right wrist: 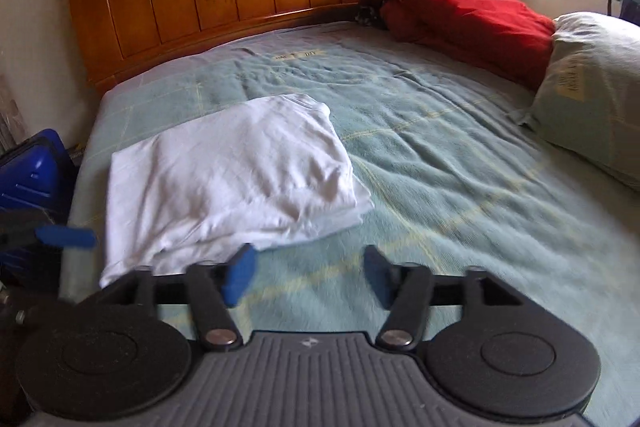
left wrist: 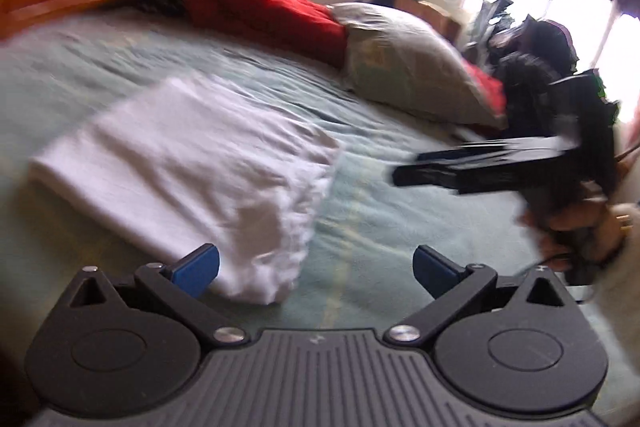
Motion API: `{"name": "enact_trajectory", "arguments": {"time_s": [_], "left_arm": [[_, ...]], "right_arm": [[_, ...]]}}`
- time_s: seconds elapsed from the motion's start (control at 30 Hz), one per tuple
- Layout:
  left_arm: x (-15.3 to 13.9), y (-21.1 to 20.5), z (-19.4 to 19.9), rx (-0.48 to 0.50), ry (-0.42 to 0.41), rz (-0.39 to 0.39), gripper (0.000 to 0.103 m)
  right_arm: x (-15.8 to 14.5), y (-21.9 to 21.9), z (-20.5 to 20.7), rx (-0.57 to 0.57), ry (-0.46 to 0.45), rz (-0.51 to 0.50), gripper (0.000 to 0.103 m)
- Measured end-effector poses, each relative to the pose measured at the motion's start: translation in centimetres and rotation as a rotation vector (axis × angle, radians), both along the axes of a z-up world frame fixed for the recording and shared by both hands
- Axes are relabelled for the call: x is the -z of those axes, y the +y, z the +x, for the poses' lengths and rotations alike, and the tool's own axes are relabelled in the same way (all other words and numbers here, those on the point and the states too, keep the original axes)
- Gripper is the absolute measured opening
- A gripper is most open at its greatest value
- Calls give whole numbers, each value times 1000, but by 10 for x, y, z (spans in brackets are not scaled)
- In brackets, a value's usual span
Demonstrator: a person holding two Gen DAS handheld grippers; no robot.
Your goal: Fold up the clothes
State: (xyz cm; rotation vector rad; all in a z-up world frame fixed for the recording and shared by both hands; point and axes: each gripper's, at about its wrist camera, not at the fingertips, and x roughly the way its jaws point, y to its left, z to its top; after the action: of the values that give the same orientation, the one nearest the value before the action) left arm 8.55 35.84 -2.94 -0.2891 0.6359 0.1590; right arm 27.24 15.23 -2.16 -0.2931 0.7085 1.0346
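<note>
As the left wrist view shows, the left gripper (left wrist: 316, 269) is wide open and empty, just beside the folded white garment (left wrist: 192, 155) on the bed (left wrist: 400, 211). From the right wrist view, the right gripper (right wrist: 308, 277) is also open, holding nothing; the fold looks finished, so next probably fetch another piece.

Black tool (right wrist: 306, 277), 2 blue pads (right wrist: 240, 277), ribbed grey body

Two low, close wrist views angled down across the bed (right wrist: 440, 155), perhaps from neighbouring sides, sharing the white folded garment (left wrist: 192, 163).
</note>
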Motion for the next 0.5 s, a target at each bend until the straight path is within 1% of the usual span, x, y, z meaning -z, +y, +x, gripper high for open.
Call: {"name": "enact_trajectory", "arguments": {"time_s": [0.03,0.1,0.2,0.3,0.37,0.43,0.5], "left_arm": [[-3,-6,-4,-31,37,39,102],[-8,-18,-13,-93,99,102,102],[-15,-35,-33,-141,133,133,102],[-19,-55,-50,-175,171,159,102],[-22,-70,-63,-191,194,182,102],[-25,-83,-75,-198,198,200,102],[-29,-95,-86,-202,192,205,102]], "right_arm": [[-3,-4,-9,0,-2,-4,86],[-10,-12,-29,-2,-11,-12,97],[-17,-22,-62,16,-43,-35,103],[-20,-35,-92,57,-30,-50,103],[-21,-46,-108,89,8,-47,103],[-22,-58,-124,117,53,-35,103],[-23,-71,-139,148,73,-33,103]]}}
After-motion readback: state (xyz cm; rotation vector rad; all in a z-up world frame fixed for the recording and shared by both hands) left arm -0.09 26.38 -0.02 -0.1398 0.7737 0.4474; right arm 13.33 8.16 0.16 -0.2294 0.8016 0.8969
